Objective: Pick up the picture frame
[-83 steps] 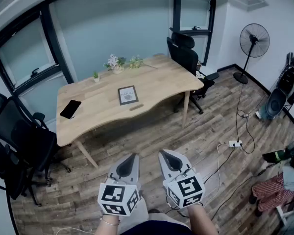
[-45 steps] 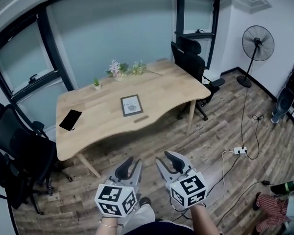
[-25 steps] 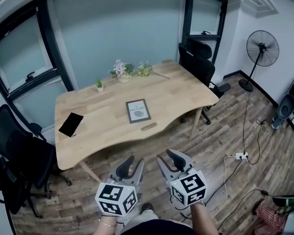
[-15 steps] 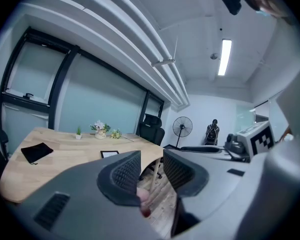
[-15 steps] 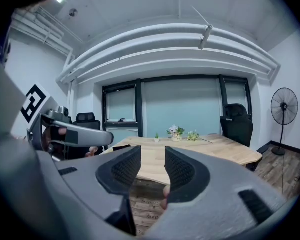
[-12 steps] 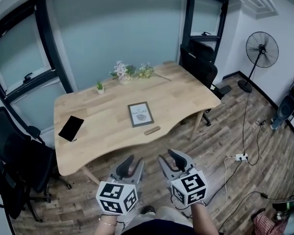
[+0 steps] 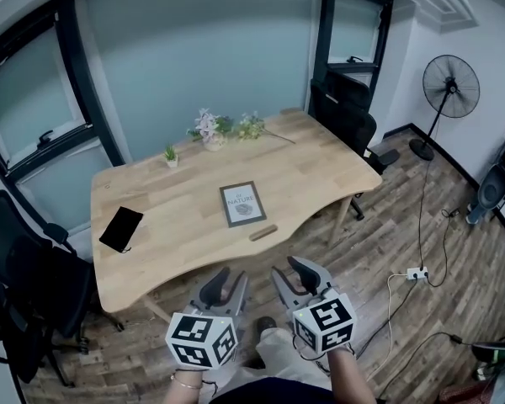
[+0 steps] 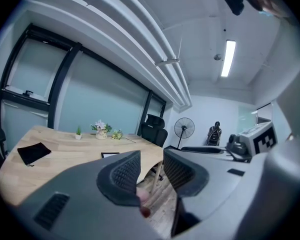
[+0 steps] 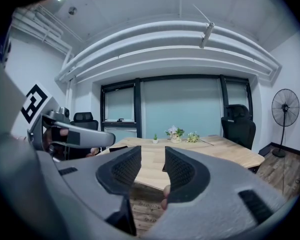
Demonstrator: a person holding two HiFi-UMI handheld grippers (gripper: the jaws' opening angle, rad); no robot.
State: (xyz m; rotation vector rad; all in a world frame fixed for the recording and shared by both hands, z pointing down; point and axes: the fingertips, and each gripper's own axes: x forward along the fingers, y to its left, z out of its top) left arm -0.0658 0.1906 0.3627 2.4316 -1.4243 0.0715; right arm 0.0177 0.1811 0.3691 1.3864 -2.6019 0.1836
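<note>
The picture frame (image 7: pixel 242 204), dark-edged around a pale print, lies flat in the middle of the light wooden table (image 7: pixel 177 251). It also shows as a thin dark strip on the tabletop (image 8: pixel 110 155) in the left gripper view. My left gripper (image 7: pixel 225 283) and right gripper (image 7: pixel 293 273) hover side by side over the floor, short of the table's near edge and well apart from the frame. Both point toward the table. The left gripper (image 8: pixel 151 169) and the right gripper (image 9: pixel 152 171) are open with nothing between their jaws.
On the table are a black phone (image 7: pixel 121 229) at the left, a small wooden piece (image 7: pixel 263 232) near the front edge, and flowers (image 7: pixel 207 129) and a tiny plant (image 7: pixel 170 154) at the back. Office chairs (image 7: pixel 345 108) (image 7: pixel 25 276) flank it. A fan (image 7: pixel 450 87) and a power strip (image 7: pixel 417 273) are on the right.
The whole view has come closer to the table, so the frame sits lower and larger in the head view. Both grippers travelled along, staying side by side and open.
</note>
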